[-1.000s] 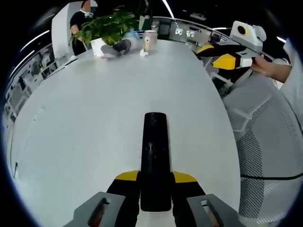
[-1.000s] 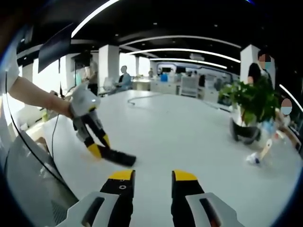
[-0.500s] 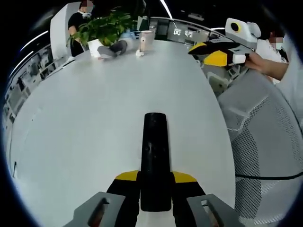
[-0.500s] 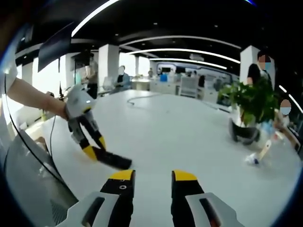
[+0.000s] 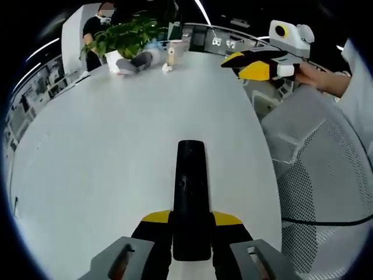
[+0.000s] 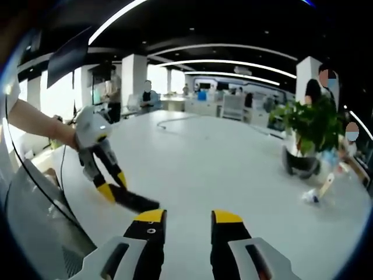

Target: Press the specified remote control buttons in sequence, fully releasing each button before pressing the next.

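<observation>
Black remote (image 5: 191, 192) gripped by left tool (image 5: 191, 219), white table (image 5: 105, 146) edge near

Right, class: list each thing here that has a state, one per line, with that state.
Remote: lying flat on the table, gripped at its near end.
Left gripper: shut on the remote.
Right gripper: open, holding nothing, above the table.
Plant: upright on the table.

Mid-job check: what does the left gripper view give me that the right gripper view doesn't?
Left gripper view: the remote lengthwise, top face up, clamped in the left hand-held gripper, and a mesh chair. Right gripper view: the right hand-held gripper, jaws open with nothing between, and office columns behind. Shared: the white table, the potted plant, the remote.
</observation>
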The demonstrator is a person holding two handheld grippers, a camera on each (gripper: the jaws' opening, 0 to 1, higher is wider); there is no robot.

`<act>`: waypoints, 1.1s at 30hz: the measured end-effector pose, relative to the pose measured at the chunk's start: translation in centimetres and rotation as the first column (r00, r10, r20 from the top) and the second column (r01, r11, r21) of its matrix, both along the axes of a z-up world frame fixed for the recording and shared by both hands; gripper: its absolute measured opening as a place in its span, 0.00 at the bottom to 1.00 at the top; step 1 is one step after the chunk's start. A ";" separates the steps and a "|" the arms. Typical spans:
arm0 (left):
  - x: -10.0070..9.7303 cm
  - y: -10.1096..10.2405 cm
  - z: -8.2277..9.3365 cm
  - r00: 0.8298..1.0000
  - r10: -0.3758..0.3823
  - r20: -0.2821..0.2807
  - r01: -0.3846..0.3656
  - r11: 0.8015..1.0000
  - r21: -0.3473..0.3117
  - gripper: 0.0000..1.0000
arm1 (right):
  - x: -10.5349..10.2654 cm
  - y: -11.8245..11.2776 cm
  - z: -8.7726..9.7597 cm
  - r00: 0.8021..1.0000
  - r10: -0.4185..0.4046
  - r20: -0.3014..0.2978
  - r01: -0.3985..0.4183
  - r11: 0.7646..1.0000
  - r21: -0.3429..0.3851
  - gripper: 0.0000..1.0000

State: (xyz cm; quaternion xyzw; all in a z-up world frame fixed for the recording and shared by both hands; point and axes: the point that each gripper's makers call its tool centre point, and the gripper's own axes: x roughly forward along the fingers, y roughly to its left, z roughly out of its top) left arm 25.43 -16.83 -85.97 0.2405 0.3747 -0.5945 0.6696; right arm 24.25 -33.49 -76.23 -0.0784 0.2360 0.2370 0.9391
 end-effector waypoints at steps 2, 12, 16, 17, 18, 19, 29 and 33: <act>-0.1 0.0 0.0 1.000 0.000 -0.001 0.000 1.000 -0.002 0.24 | 0.0 0.0 0.0 1.000 0.000 0.000 0.000 1.000 0.000 0.27; -0.8 -0.2 0.0 1.000 0.015 -0.011 -0.015 1.000 -0.018 0.24 | 0.0 0.0 0.1 1.000 -0.001 0.003 0.001 1.000 0.003 0.27; -1.1 -0.3 0.0 1.000 0.018 -0.012 -0.019 1.000 -0.024 0.24 | 0.0 0.0 0.1 1.000 0.000 0.002 0.000 1.000 0.004 0.27; -1.1 -0.3 0.0 1.000 0.020 -0.014 -0.020 0.999 -0.024 0.24 | 0.0 0.0 0.1 1.000 0.000 0.002 0.000 1.000 0.006 0.27; -1.2 -0.3 0.1 1.000 0.020 -0.014 -0.020 0.999 -0.025 0.24 | 0.0 0.0 0.1 1.000 0.000 0.002 0.000 1.000 0.003 0.27; -1.2 -0.3 0.1 1.000 0.021 -0.012 -0.021 0.999 -0.025 0.24 | 0.0 0.0 0.1 1.000 0.000 0.002 0.000 1.000 0.003 0.27; -2.0 -0.5 0.2 0.999 0.033 -0.022 -0.034 0.998 -0.044 0.24 | 0.0 0.0 0.1 1.000 0.002 0.001 -0.002 1.000 0.004 0.27; -2.2 -0.5 0.2 0.999 0.042 -0.017 -0.043 0.998 -0.055 0.24 | 0.0 0.0 0.1 1.000 0.001 0.001 -0.001 1.000 0.004 0.27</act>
